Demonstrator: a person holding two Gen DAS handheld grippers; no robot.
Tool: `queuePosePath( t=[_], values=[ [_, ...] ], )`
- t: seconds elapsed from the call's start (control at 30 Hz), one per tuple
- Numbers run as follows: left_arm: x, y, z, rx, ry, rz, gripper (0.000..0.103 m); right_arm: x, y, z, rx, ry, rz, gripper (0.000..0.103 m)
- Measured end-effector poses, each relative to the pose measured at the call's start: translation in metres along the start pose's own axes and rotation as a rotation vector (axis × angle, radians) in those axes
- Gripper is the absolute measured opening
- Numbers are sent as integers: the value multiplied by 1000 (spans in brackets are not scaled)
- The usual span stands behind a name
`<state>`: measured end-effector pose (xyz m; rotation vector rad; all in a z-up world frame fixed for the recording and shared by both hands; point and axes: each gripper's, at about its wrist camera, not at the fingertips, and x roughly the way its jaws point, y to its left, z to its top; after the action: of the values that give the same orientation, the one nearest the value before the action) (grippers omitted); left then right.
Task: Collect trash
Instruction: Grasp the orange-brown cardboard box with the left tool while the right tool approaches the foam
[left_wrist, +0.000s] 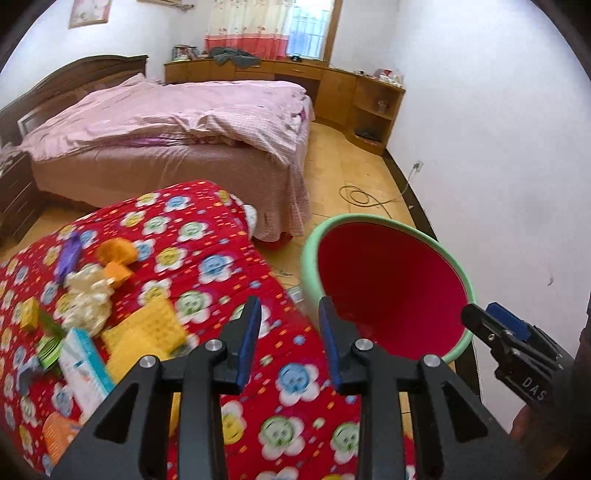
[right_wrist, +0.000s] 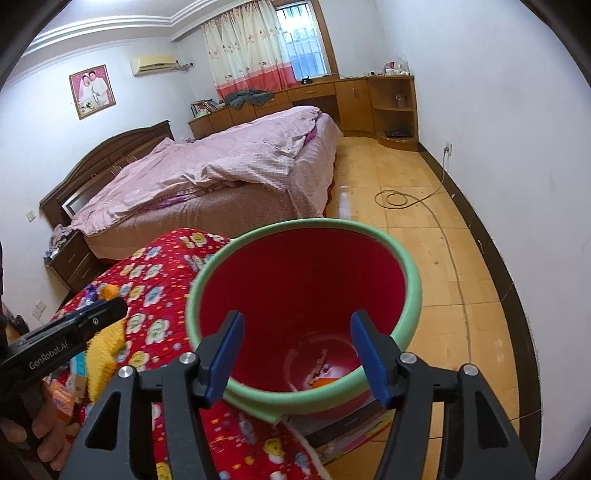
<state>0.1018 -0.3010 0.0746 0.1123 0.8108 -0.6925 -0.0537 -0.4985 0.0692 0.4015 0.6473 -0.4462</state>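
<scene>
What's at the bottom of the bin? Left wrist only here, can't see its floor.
Observer: The right wrist view looks straight in. An orange piece and some pale scraps lie on the bottom of the red bin.
Operator: Right claw carrying anything? I only see it side-on.
Observer: No. Right claw is open and aimed into the bin, with nothing between its pads.
</scene>
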Motion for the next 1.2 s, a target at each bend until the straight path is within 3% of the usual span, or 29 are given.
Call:
queuePosePath(
  t=[0.17, 0.63, 0.73, 0.87, 1.2],
  values=[
    [-29, 24, -16, -31, -13, 39, 41, -13, 16, -10, 1, 2, 44, 69],
    [-74, 102, -58, -169, 10, 173, 43, -29, 67, -39, -27, 41, 136, 73],
    [-80, 116, -67, -200, 16, 200, 44, -29, 76, -46, -29, 54, 149, 73],
    [-86, 135, -79, -245, 24, 232, 59, -27, 84, -54, -35, 77, 162, 74],
    [-83, 164, -102, -342, 73, 242, 60, -17, 95, -73, -46, 135, 171, 74]
  ],
)
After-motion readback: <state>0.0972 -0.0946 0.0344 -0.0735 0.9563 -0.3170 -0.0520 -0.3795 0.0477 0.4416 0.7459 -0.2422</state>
